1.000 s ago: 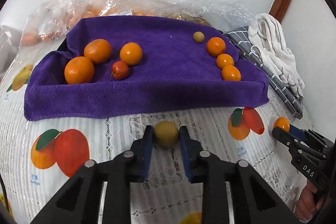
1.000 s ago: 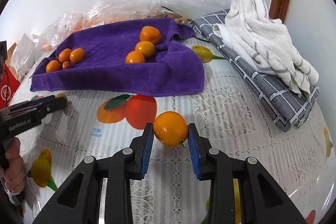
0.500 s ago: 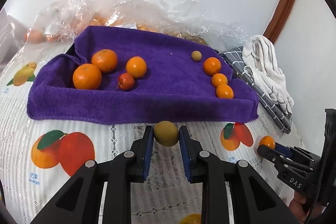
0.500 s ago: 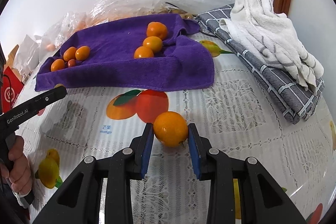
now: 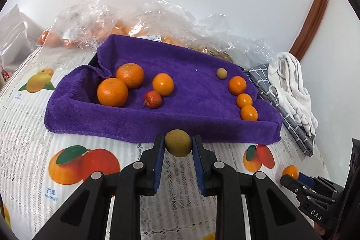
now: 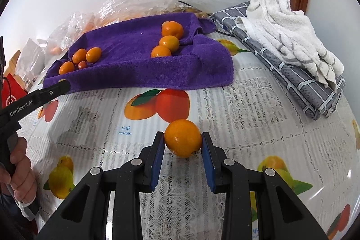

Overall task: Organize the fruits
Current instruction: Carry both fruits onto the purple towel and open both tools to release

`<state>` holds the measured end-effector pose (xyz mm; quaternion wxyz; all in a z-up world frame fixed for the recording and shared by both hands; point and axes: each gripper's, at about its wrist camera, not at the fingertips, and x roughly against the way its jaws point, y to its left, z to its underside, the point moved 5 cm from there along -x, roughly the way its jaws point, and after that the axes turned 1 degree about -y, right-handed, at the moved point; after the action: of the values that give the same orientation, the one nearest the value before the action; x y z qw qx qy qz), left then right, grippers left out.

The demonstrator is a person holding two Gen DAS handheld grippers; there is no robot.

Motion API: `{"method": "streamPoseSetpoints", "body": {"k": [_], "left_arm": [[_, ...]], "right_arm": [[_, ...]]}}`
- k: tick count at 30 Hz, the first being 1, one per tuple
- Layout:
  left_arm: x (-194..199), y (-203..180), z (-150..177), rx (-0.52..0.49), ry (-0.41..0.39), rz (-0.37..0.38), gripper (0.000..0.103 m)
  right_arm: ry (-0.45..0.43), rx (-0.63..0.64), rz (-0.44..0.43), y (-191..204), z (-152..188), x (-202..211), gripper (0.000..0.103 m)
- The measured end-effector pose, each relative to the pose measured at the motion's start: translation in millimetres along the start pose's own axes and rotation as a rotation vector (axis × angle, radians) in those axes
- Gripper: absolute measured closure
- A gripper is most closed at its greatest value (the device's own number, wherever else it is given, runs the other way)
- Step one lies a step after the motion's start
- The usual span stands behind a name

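The left hand-held gripper (image 5: 177,145) pinches a small yellow-brown fruit (image 5: 177,142) between its pads; the right hand-held gripper (image 6: 182,145) pinches an orange (image 6: 182,141) over the tabletop (image 6: 258,127).

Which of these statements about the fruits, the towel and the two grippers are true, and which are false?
1. The left gripper holds a yellow-brown fruit. True.
2. The right gripper is empty. False: its jaws grip an orange.
3. The purple towel carries fruits in two groups. True: a left group and a right row.
4. A small red fruit lies in the right row. False: it lies with the left group.
5. The white cloth lies on the purple towel. False: it lies on a grey checked cloth.
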<state>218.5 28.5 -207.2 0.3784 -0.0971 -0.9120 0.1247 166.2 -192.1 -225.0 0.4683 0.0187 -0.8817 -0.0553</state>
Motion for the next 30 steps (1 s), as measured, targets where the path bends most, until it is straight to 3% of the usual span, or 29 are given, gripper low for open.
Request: {"method": "streamPoseSetpoints", "body": {"k": [12, 16, 30], "left_arm": [[12.2, 20.6, -14.5, 0.020, -0.066, -0.079, 0.079], [17.4, 29.8, -21.6, 0.050, -0.062, -0.068, 0.079], [40.4, 49.1, -66.6, 0.018, -0.088, -0.134, 0.079]], "right_arm": [[-0.017, -0.022, 0.005, -4.9, -15.7, 5.1, 0.070], [-0.031, -0.012, 0.007, -2.9, -24.5, 8.3, 0.070], [-0.127, 0.027, 0.008, 5.5, -83.1, 11.9, 0.070]]}}
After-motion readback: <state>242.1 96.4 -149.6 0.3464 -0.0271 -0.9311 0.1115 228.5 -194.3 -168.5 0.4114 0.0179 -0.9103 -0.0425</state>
